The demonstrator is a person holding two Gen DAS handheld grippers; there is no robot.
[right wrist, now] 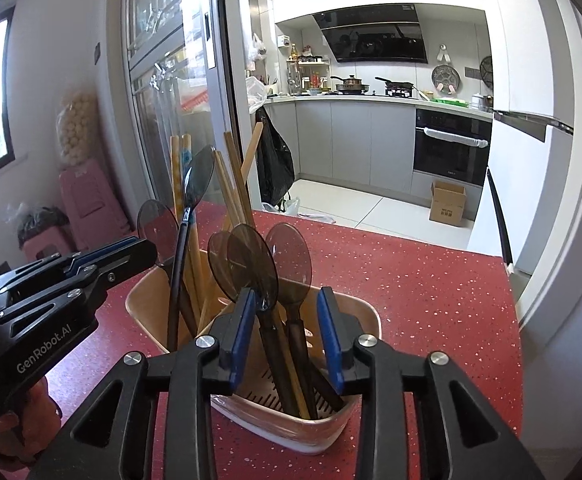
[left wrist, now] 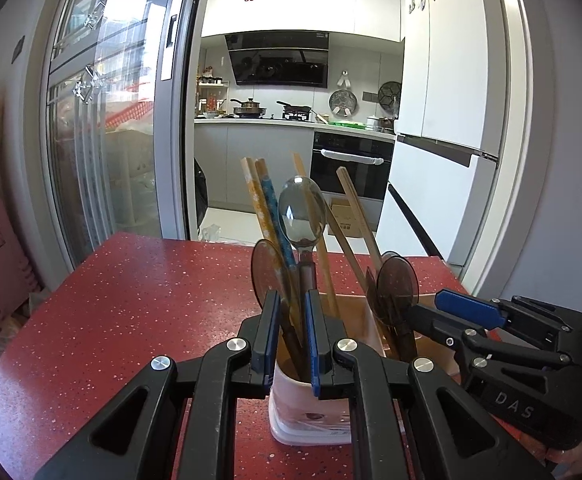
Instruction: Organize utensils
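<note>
Utensil holder [right wrist: 251, 412], pale peach plastic w/ a slotted bottom, stands on the red speckled table [left wrist: 131, 300]. Inside it: wooden chopsticks [right wrist: 235, 184] leaning upright, several smoky-brown plastic spoons [right wrist: 251, 264].

Left gripper [left wrist: 293, 336] is clamped on the dark handle of a clear-bowled spoon [left wrist: 302, 212], bowl up, handle down in the holder's left compartment.

Right gripper [right wrist: 287, 336] sits over the right compartment, jaws apart, brown spoon handles between the blue pads [right wrist: 241, 332] but not pinched.

Behind: kitchen w/ oven [left wrist: 351, 168].
</note>
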